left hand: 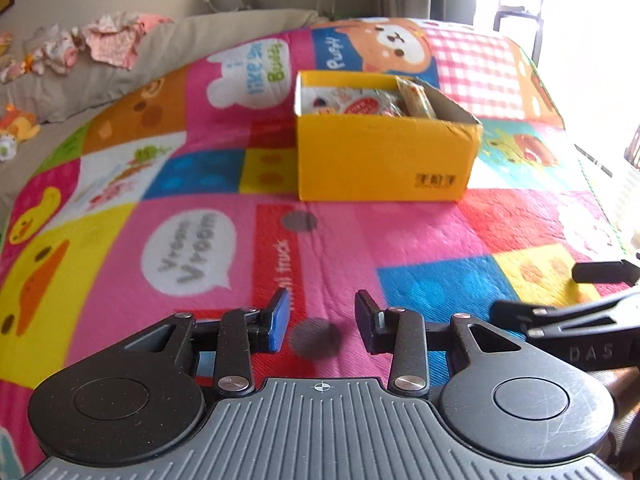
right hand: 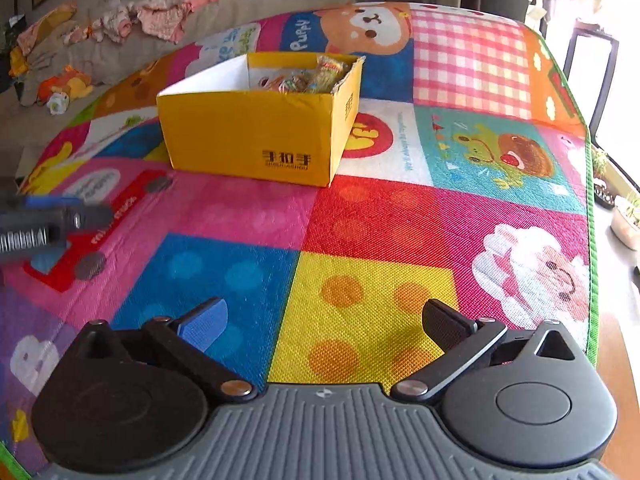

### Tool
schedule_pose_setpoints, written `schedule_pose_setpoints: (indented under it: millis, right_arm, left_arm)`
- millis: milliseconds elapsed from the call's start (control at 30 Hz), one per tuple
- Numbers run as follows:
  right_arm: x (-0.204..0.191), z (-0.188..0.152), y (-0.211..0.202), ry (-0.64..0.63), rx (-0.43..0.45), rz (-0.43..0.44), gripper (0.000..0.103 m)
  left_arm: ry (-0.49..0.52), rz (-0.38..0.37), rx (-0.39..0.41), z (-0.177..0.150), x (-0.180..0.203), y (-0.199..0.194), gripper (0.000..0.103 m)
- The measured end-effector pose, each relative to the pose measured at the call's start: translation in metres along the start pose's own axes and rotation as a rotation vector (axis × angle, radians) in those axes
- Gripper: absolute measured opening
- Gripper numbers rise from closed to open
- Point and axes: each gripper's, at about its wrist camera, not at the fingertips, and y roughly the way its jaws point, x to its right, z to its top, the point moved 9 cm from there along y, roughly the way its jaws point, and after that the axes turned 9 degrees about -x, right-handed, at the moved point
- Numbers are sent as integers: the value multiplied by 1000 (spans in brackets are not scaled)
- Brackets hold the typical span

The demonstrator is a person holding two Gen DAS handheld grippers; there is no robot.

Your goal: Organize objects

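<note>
1. The left gripper (left hand: 322, 320) is showing its fingers (left hand: 279, 320) spread, nothing between them but the play mat (left hand: 420, 236). The right gripper (right hand: 324, 326) is standing wider still, fingers (right hand: 206, 326) parted and empty.
2. The yellow box (left hand: 380, 156) is sitting on the mat, straight ahead of the left fingers in the upper centre of the left wrist frame, well apart from them. In the right wrist frame it is lying up and to the left of the fingers, in the upper centre-left.
3. The box's long axis is running roughly across the left wrist frame; a long printed face is looking at both cameras. Judgement: neither hand is clearly nearer, though the left is lined up more squarely on it.
4. Snack packets (left hand: 360, 102) are lying inside the box, bunched toward its right half.
5. Hard to make out: packet count and type, since the near wall is hiding the box floor. No loose item is showing on the mat, so what is left to organize is unclear.
6. The right gripper is poking in at the right edge of the left view, cut off; the left gripper is blurring at the left edge of the right view.
</note>
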Motion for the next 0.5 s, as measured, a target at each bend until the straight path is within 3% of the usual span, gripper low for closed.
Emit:
schedule_pose_setpoints:
  millis: [167, 333, 500]
  right_arm:
    - [3, 3, 6, 25, 3, -6, 103]
    - [4, 7, 9, 48, 59, -13, 103]
    - [5, 5, 7, 81, 77, -29, 103]
  left_arm:
    - [43, 17, 58, -2, 16, 5, 45]
    - [-9, -26, 66, -3, 10, 5, 45]
    - [13, 3, 64, -3, 14, 5, 45]
